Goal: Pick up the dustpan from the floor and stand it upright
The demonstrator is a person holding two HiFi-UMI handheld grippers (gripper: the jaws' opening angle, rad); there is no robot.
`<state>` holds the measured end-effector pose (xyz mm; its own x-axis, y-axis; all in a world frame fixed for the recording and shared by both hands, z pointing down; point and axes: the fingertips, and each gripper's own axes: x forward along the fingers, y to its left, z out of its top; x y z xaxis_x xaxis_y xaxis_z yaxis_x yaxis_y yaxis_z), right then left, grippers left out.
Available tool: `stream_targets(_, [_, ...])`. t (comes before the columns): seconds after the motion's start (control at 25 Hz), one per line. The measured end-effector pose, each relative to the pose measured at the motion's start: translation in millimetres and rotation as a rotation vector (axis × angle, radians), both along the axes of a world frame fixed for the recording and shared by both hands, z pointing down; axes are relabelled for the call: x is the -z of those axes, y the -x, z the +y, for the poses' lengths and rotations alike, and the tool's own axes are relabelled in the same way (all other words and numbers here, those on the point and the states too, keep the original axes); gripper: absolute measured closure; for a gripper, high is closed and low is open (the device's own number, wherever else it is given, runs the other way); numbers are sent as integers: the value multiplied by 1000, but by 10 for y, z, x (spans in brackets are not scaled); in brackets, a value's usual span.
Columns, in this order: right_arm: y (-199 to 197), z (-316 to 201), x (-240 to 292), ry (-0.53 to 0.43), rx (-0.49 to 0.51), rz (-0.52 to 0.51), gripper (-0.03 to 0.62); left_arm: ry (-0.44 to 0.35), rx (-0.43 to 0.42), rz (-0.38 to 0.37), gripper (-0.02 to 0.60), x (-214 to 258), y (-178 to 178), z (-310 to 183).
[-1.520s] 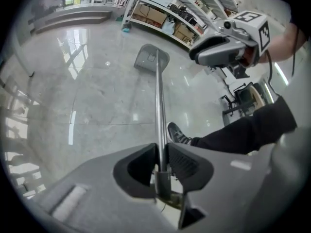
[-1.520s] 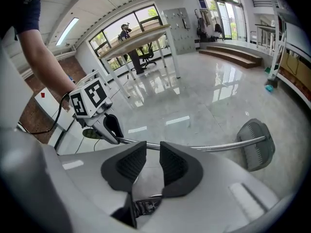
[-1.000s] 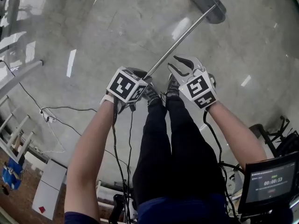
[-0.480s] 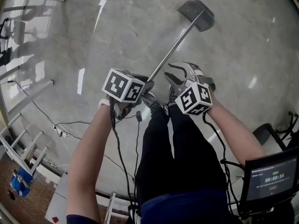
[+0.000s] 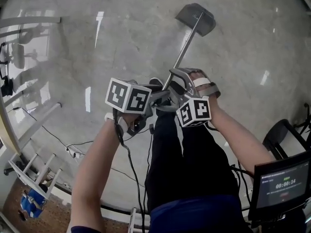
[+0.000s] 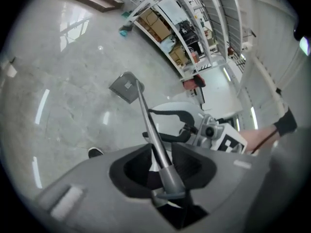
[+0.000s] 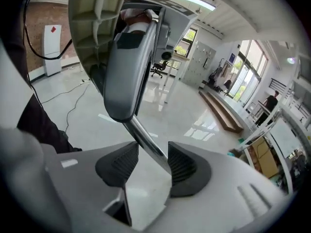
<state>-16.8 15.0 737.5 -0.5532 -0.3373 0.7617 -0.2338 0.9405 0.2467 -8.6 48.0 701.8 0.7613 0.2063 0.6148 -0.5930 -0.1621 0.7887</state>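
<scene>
The dustpan's grey pan (image 5: pixel 196 19) (image 6: pixel 125 87) rests on the pale floor ahead of me. Its metal pole (image 5: pixel 184 47) (image 6: pixel 146 115) slants back up to both grippers. My left gripper (image 5: pixel 163 95) (image 6: pixel 160 152) is at the grey handle grip (image 6: pixel 170 178) (image 7: pixel 124 67). Its jaws have just been opening; the pole runs between the pads with a thin gap on each side. My right gripper (image 5: pixel 176 79) (image 7: pixel 153 161) straddles the pole (image 7: pixel 146 142) just below the grip. Its jaws have also been opening; the pole lies close to one pad, well clear of the other.
My legs and shoes (image 5: pixel 167 89) stand right under the grippers. Cables (image 5: pixel 73 149) trail over the floor at the left beside a white frame (image 5: pixel 29 130). A monitor (image 5: pixel 282 186) and a chair base (image 5: pixel 284 135) are at the right. Shelving racks (image 6: pixel 170 38) stand beyond the pan.
The right gripper has rolled and swung in from the right, and the pole is now between its jaws. The left gripper has risen with the handle end. The pole looks steeper.
</scene>
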Motion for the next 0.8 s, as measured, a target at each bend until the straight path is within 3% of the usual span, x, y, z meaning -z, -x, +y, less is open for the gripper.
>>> stream_targets(0.12, [-56,-166,24,-24,-75,3,431,31,123,71,452,49,-22,-221])
stream_targets(0.28, [-114,-284,6,-51,-93,28,447,74,255,162,443,50,-69,-406])
stream_targets(0.64, [-330,-515,-23,-48,-235,38,464,88,341,240,428,58,-244,-693])
stream_targets(0.8, [-472,-699,103,-71,-340,1,473,-22,374,297,428,258,-243,-983])
